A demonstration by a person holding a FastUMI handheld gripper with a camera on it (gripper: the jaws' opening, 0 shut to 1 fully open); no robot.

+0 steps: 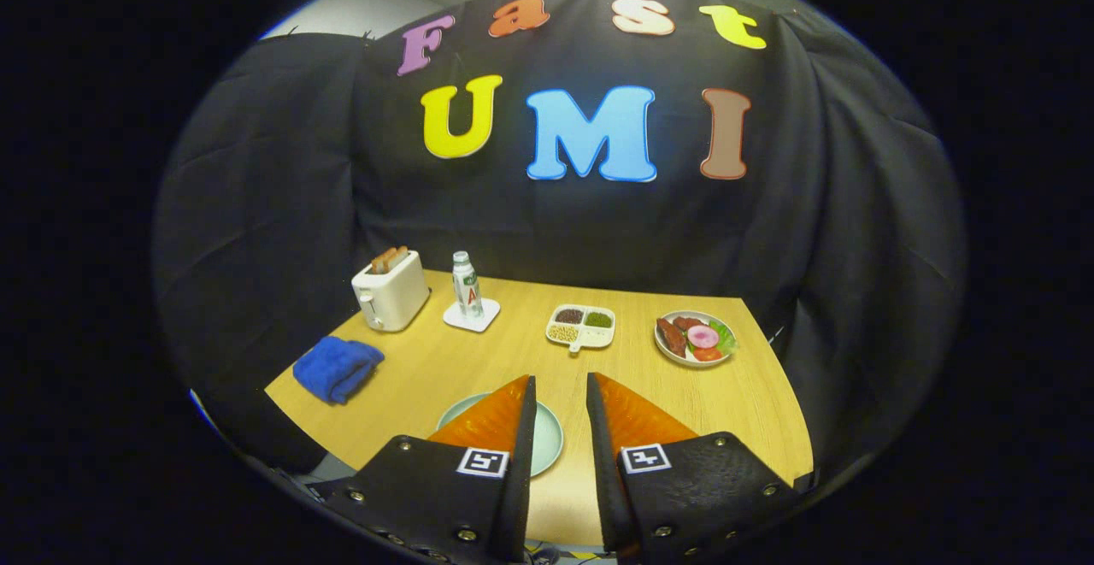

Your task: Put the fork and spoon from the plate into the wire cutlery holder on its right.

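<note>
1. Tongs (561,398) are seen held above the near edge of the tabletop (479,356), their two fingers parted by a narrow gap with nothing gripped between them.
2. The tabletop, the largest thing, carries everything else, with the booth's dark cloth behind it.
3. A toaster (391,293) stands at the far left corner with two slices of toast (389,258) standing up out of its slots; a folded blue cloth (337,367) lies nearer, just beside it.
4. A pale green plate (547,438) lies right under the fingers, mostly covered by the left one. On the part that can be seen, no fork or spoon can be made out; the covered part cannot be judged, and where the cutlery and wire holder stand cannot be told.
5. A plate of food (694,338) sits far right, holding meat, a pink slice, a tomato piece and green leaves.
6. A divided dish (581,326) lies mid-table, its three sections filled with dark, green and pale grains or beans.
7. A water bottle (467,285) stands upright on a white coaster (472,316).
8. The scene would fit both tongs lined up before a pick and tongs withdrawn after the cutlery was moved, so no step is judged.
</note>
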